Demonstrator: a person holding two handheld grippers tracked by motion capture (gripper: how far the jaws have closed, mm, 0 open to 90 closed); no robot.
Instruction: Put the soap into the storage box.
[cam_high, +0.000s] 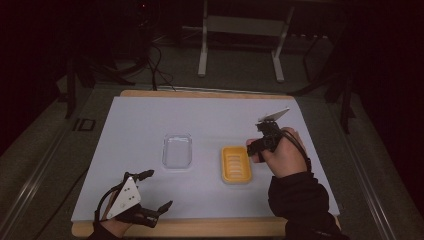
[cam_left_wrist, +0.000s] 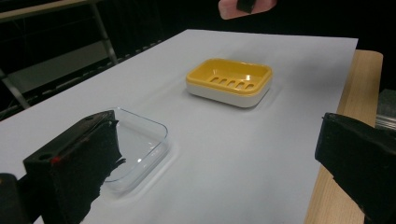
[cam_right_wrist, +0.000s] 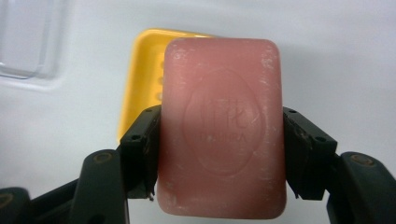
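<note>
A pink soap bar (cam_right_wrist: 222, 126) with an embossed oval mark is clamped on its two long sides by my right gripper (cam_right_wrist: 222, 154), which is shut on it. The bar hangs above the white sheet, beside and above the yellow slotted soap dish (cam_right_wrist: 140, 70). From above, the right gripper (cam_high: 260, 145) sits in a hand just right of the dish (cam_high: 236, 164). In the left gripper view the soap (cam_left_wrist: 231, 8) shows at the top edge, beyond the dish (cam_left_wrist: 229, 81). My left gripper (cam_high: 160, 189) rests at the front left, open and empty (cam_left_wrist: 219, 130).
A clear plastic tray (cam_high: 177, 151) lies left of the dish, close to the left gripper's left jaw (cam_left_wrist: 140, 149). A white sheet (cam_high: 210, 115) covers the wooden table (cam_high: 200, 227). A metal stand (cam_high: 240, 45) rises behind the table on the dark floor.
</note>
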